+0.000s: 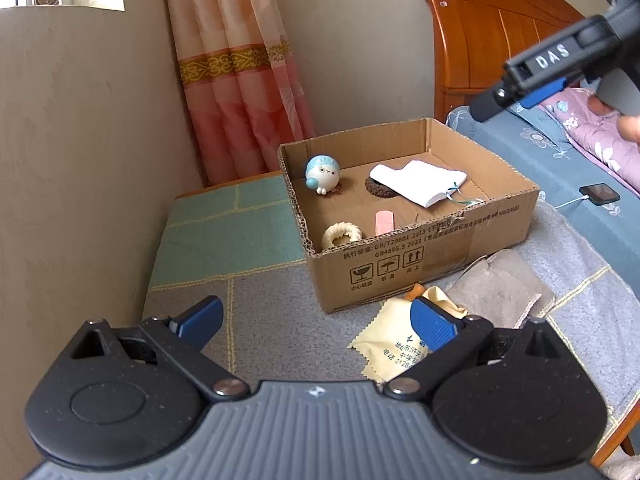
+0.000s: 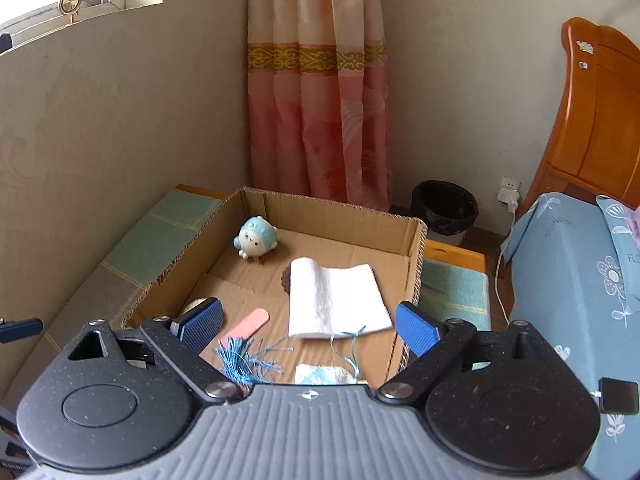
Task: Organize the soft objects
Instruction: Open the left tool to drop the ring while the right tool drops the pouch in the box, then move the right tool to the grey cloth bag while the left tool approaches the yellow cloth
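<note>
An open cardboard box [image 1: 424,240] [image 2: 416,264] stands on a patchwork mat. In it lie a blue-and-white plush toy [image 1: 322,174] [image 2: 256,240], a folded white cloth [image 1: 418,182] [image 2: 336,298] partly over a brown round pad [image 1: 378,191], a pink strip [image 1: 385,222] [image 2: 248,326] and a cream ring [image 1: 342,236]. My right gripper [image 2: 310,324] hangs open over the box's near end. Below it lies a small pouch [image 2: 324,374] with a blue tassel [image 2: 248,362], touching neither pad. My left gripper [image 1: 316,322] is open in front of the box, its right finger over a yellow cloth [image 1: 394,346].
A grey towel [image 1: 500,288] lies by the yellow cloth. To the right is a bed with a blue floral sheet [image 1: 560,168] [image 2: 568,280], a wooden headboard [image 1: 500,28] and a small black device [image 1: 599,194] on a cable. The wall [image 1: 80,160] is close on the left. A black bin [image 2: 444,208] stands behind the box.
</note>
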